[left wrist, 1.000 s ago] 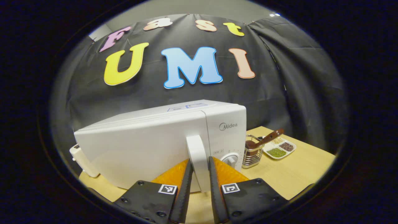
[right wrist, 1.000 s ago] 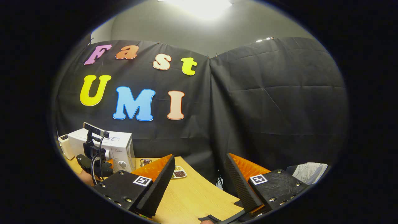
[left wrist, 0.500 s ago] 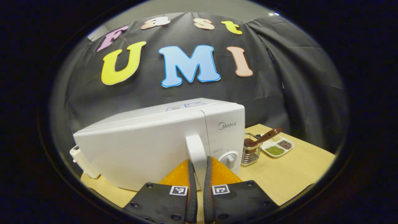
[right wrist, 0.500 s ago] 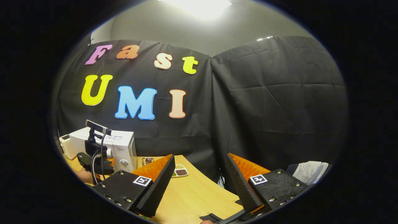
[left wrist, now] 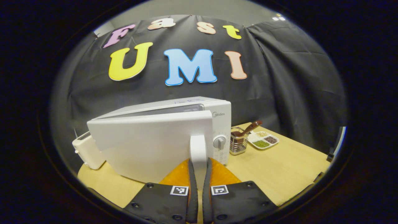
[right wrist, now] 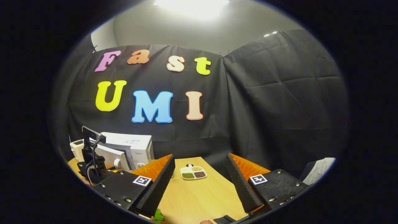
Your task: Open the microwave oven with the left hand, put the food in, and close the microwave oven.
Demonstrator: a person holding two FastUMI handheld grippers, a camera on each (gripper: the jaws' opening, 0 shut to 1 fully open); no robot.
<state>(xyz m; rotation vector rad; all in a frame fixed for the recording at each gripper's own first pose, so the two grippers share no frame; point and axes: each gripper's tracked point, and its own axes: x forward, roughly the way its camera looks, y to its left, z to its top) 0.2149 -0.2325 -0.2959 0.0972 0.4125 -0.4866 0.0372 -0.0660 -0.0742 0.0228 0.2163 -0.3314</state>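
Door of the microwave now stands ajar: a dark gap shows along its top edge where half a second ago it sat flush with the body. The left tongs are closed on the door's upright handle, one finger pressing each side, where a second ago they were only closing in around it. The pull has begun, then, and the opening step looks under way but not finished; the door will likely need to swing much wider before anything can go in.

The right tongs hang wide apart over the counter with nothing between them. From that side the left tongs show at the microwave, with the door swung out a little. A scrap of something green peeks out at the bottom edge beneath the right tongs; it may be the food, but I cannot tell.

Beside the microwave stand a wire holder with a spoon and a divided dish of grains, well clear of the door's swing.
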